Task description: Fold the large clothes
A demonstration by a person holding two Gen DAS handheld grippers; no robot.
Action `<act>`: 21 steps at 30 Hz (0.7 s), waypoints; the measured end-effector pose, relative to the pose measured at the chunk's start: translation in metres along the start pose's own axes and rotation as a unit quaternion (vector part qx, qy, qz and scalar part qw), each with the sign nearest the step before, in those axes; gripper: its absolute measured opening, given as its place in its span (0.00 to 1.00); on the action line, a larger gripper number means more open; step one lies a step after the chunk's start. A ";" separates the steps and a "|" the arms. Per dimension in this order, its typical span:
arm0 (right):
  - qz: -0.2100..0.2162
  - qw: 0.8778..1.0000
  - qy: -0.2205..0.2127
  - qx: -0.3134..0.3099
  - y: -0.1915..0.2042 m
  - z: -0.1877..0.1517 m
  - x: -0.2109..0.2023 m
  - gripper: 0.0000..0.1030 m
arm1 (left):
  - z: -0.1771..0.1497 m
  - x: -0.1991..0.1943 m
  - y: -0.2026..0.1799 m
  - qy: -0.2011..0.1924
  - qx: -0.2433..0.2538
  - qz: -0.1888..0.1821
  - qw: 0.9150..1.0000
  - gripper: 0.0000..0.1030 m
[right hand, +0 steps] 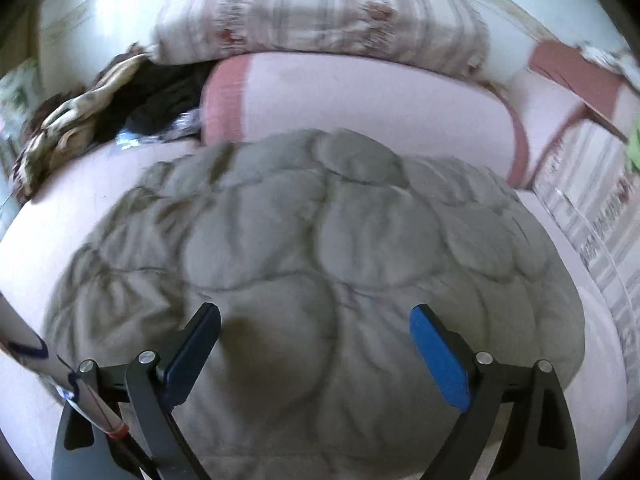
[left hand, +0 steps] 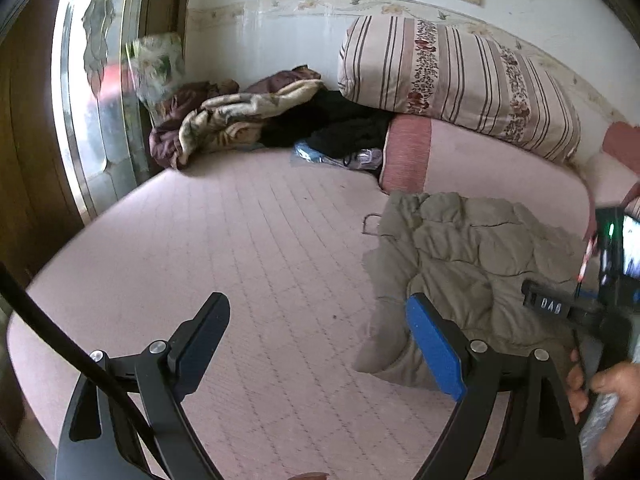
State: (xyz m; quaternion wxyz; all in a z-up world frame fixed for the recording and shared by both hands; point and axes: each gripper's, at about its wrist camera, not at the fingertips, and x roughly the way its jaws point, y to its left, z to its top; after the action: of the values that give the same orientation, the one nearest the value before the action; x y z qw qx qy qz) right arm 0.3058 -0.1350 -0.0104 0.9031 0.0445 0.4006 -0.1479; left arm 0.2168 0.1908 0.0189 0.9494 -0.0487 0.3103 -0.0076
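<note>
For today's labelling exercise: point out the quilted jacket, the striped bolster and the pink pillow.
quilted jacket (right hand: 320, 240): right wrist view, middle of its padded olive-grey surface.
striped bolster (left hand: 456, 80): left wrist view, its striped side near the floral band.
pink pillow (right hand: 360, 96): right wrist view, its pale front face.

Soft daylight enters from the far left, glaring on the glass door (left hand: 100, 80). The left wrist view is fairly sharp; the right wrist view is smeared by motion blur, worst on the striped pillow (right hand: 320, 12). Fisheye bending darkens all edges.
</note>
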 end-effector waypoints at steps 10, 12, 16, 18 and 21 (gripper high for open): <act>0.015 1.000 0.023 -0.002 -0.018 0.001 0.007 0.98 | -0.001 0.013 0.004 0.023 -0.030 -0.009 0.999 0.88; 0.016 1.000 0.015 -0.003 -0.024 -0.004 -0.004 0.98 | -0.001 0.014 0.003 0.026 -0.028 -0.007 0.999 0.89; 0.022 1.000 0.002 -0.013 -0.039 -0.021 -0.030 0.98 | -0.004 0.015 -0.005 0.031 -0.012 0.009 0.999 0.89; 0.023 1.000 -0.005 -0.018 -0.049 -0.033 -0.044 0.98 | -0.006 0.014 -0.009 0.033 -0.002 0.014 0.999 0.89; 0.019 0.999 -0.009 -0.024 -0.064 -0.054 -0.063 0.98 | -0.011 0.006 -0.019 0.034 0.015 0.019 0.999 0.89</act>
State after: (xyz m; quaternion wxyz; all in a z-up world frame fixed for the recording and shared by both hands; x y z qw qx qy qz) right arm 0.2086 -0.1706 0.0021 0.9103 0.0285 0.3947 -0.1217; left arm 0.2157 0.1709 0.0085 0.9388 -0.0282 0.3432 0.0044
